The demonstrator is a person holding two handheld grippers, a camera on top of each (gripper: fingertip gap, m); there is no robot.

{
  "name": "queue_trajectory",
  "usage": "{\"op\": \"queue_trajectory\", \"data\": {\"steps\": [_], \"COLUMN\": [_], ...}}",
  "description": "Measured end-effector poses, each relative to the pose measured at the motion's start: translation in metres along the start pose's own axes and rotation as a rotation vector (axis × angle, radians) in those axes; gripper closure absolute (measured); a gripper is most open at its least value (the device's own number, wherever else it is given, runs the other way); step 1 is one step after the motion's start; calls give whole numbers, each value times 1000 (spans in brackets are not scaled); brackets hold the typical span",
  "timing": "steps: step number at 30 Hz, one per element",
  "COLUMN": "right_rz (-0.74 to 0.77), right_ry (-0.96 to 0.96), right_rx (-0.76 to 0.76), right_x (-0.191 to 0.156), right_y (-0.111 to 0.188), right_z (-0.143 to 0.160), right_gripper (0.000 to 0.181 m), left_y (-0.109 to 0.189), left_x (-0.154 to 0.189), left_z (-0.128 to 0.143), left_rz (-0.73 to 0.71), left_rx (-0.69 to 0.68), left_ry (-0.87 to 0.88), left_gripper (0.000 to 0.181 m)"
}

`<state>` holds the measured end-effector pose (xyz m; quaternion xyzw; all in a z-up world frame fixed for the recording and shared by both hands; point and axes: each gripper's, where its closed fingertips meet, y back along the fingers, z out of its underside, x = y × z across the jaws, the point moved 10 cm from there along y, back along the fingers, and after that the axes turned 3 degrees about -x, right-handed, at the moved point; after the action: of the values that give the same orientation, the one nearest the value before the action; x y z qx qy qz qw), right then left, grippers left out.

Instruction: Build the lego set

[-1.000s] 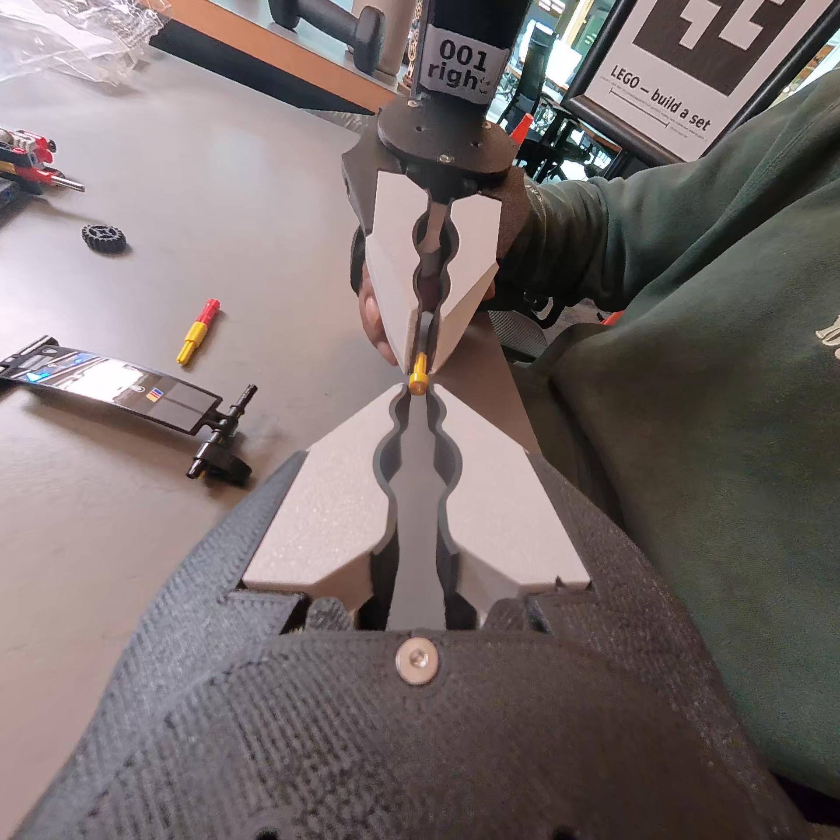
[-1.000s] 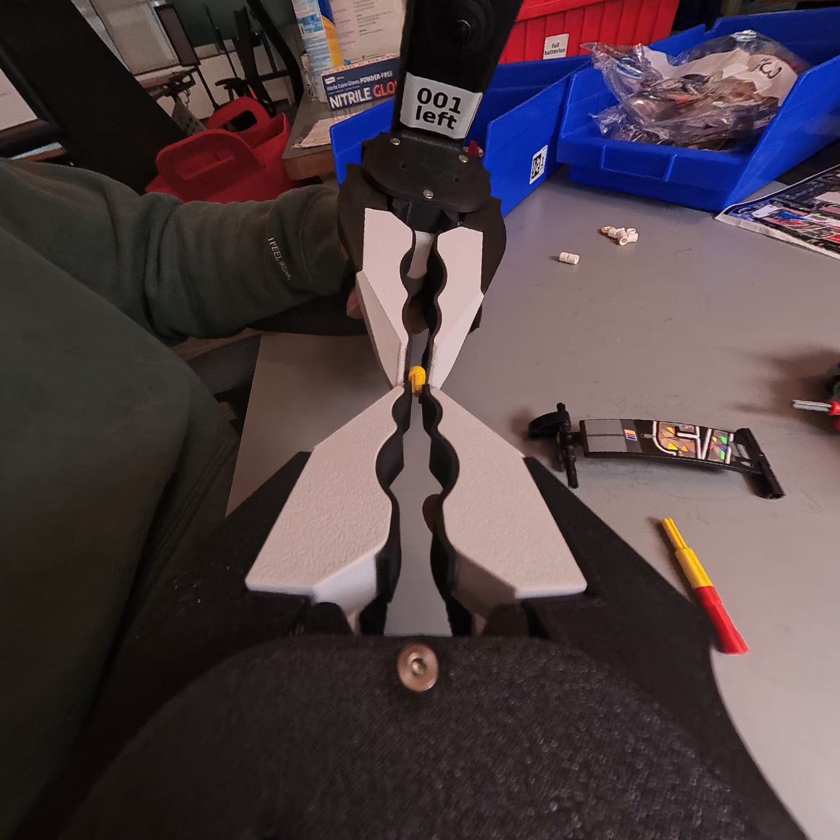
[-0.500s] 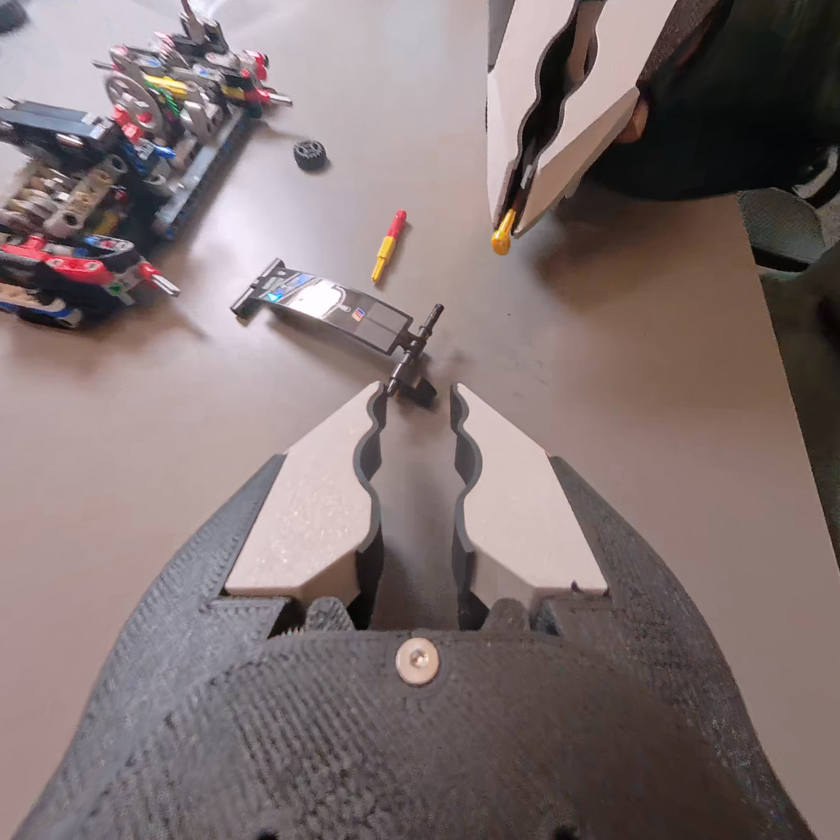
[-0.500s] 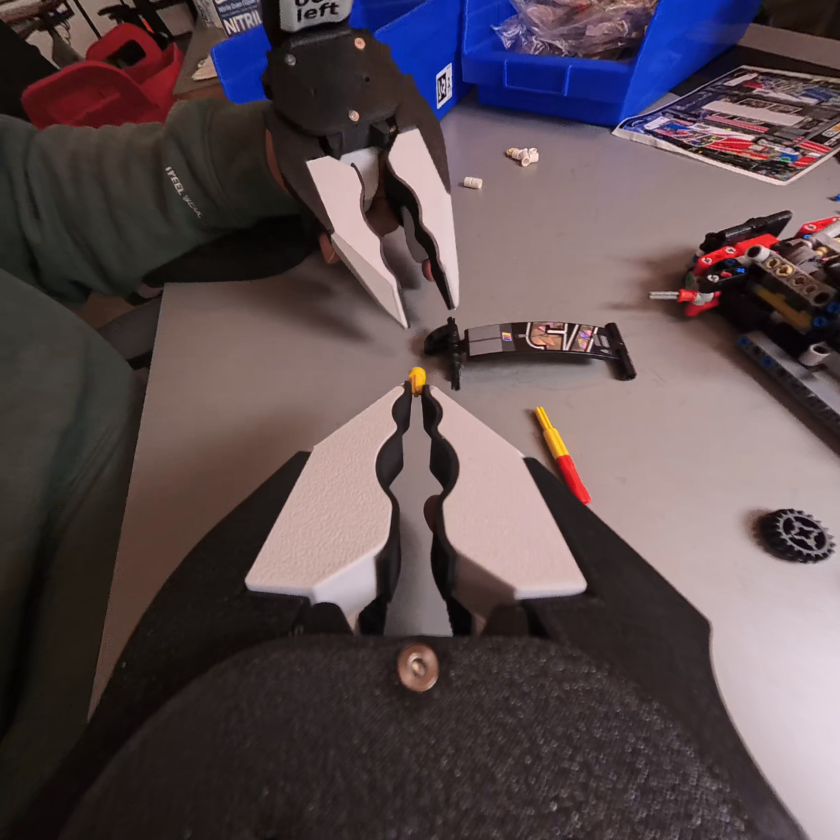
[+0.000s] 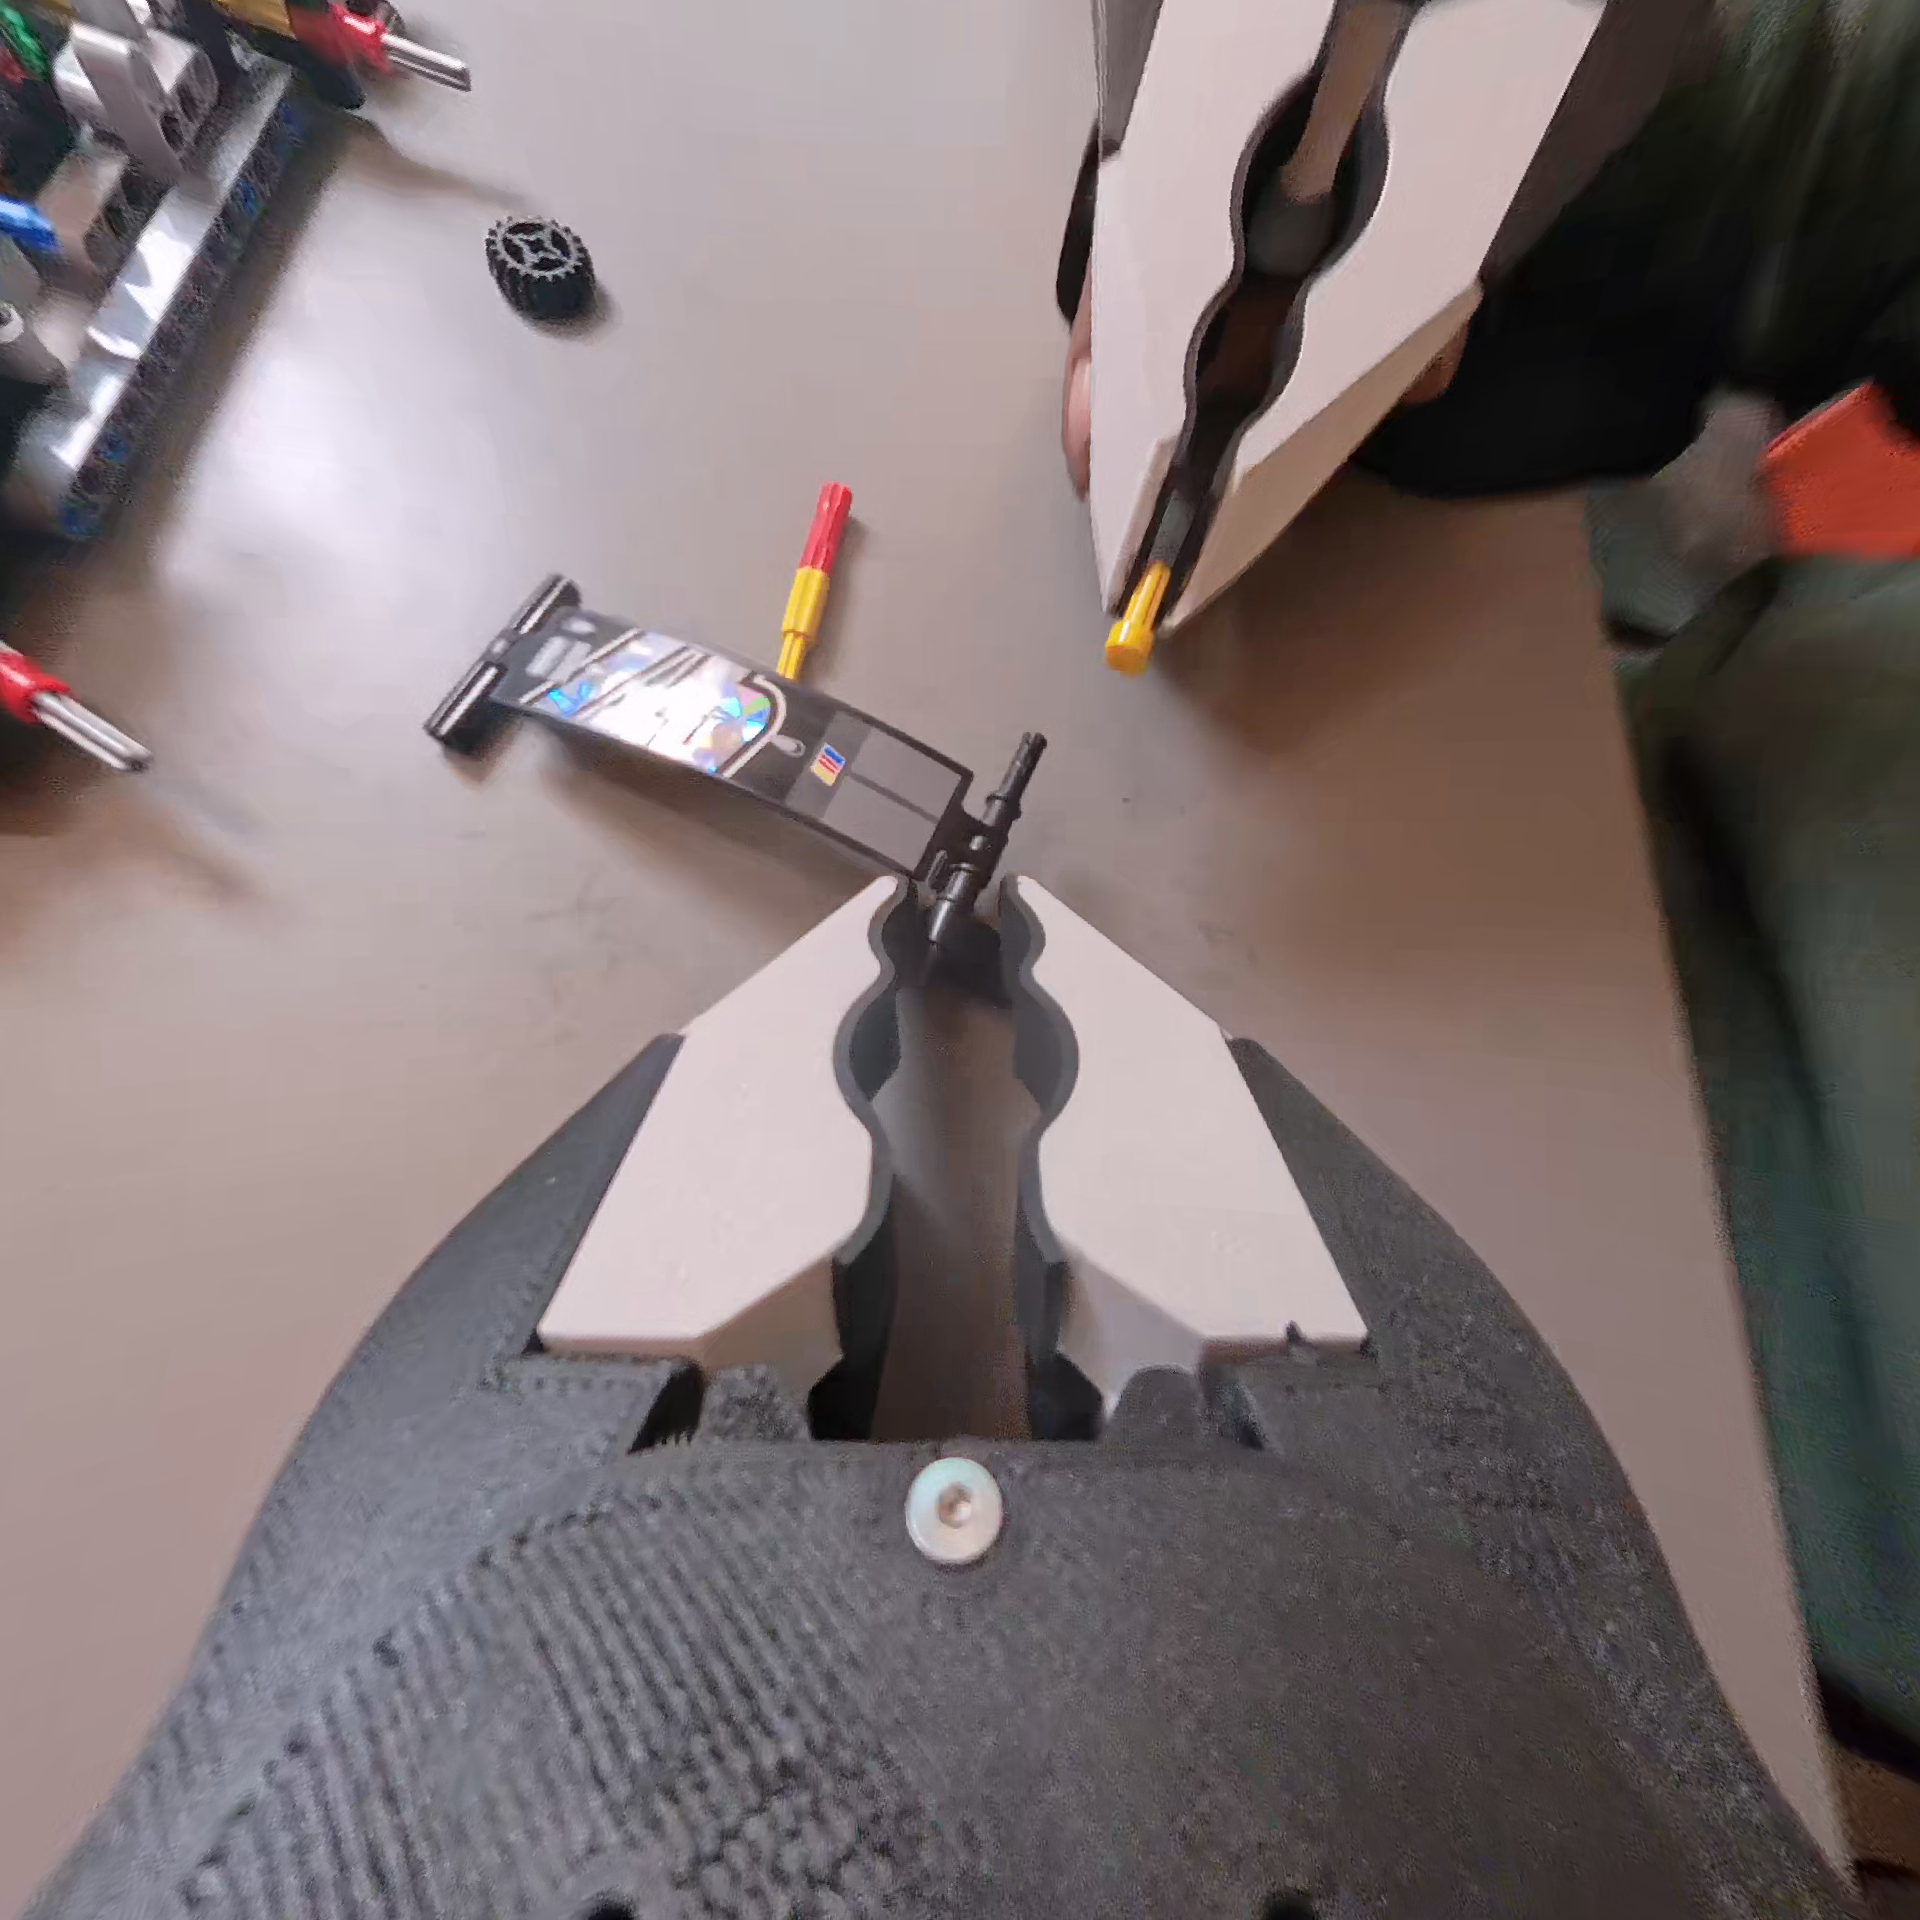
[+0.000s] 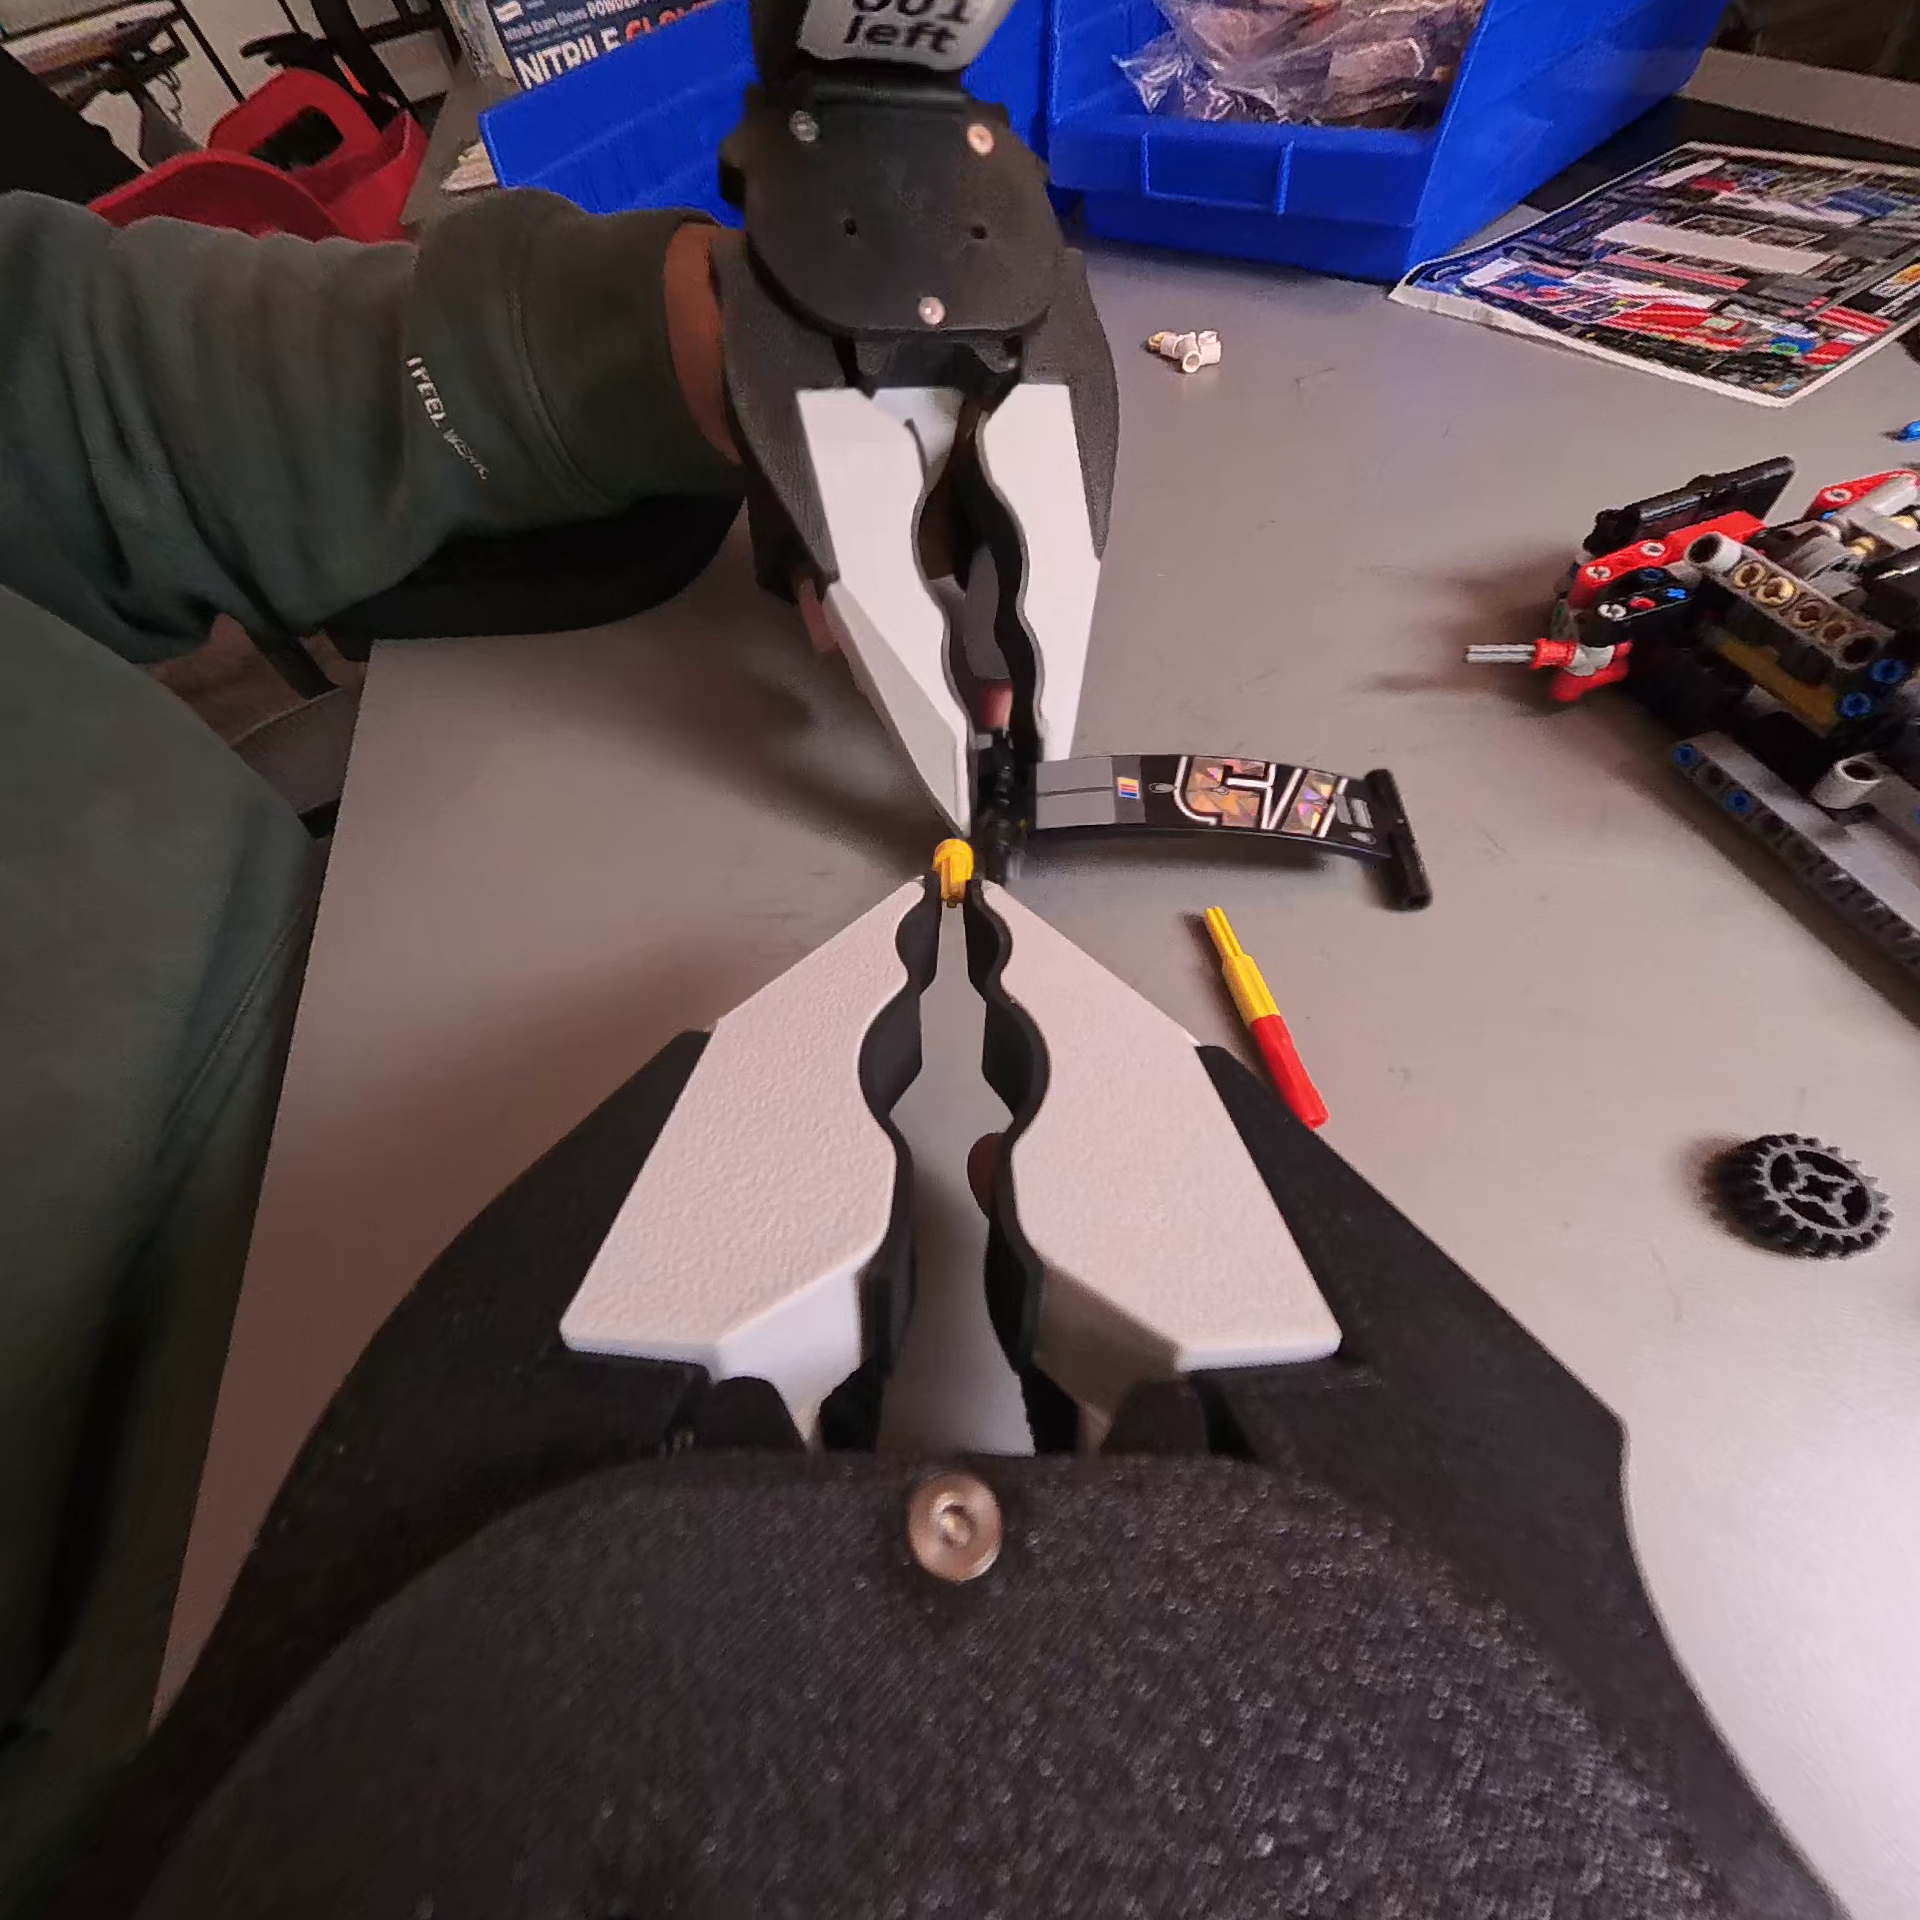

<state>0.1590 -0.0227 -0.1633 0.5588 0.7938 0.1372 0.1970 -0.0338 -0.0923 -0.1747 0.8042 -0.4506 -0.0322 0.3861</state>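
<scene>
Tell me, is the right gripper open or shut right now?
Shut. The right gripper has its fingertips pinched on a small yellow pin, whose end sticks out past them.

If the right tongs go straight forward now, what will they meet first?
Probably the black pin end of the stickered black panel, just ahead of the yellow pin held by the right tongs. The left tongs sit there too; depth is uncertain.

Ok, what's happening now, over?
Right gripper shut on yellow peg. Left gripper around black wing piece's end pin, grip unclear. Nothing in between.
</scene>
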Motion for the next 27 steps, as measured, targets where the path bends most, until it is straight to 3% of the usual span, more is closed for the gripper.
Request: {"op": "queue_trajectory", "data": {"steps": [4, 11, 27], "right_rz": [-28, -99, -202], "right_ry": [-27, -109, -232], "right_rx": [26, 107, 40], "right_x": [-1, 1, 11], "right_y": [3, 7, -3], "right_z": [-2, -8, -4], "right_gripper": [180, 180, 180], "left_y": [6, 6, -2], "left_x": [-4, -7, 1], "left_z": [2, 8, 8], "left_rz": [262, 457, 486], "left_rx": [194, 343, 281], "left_ry": [298, 556, 611], "left_gripper": [169, 170, 171]}}
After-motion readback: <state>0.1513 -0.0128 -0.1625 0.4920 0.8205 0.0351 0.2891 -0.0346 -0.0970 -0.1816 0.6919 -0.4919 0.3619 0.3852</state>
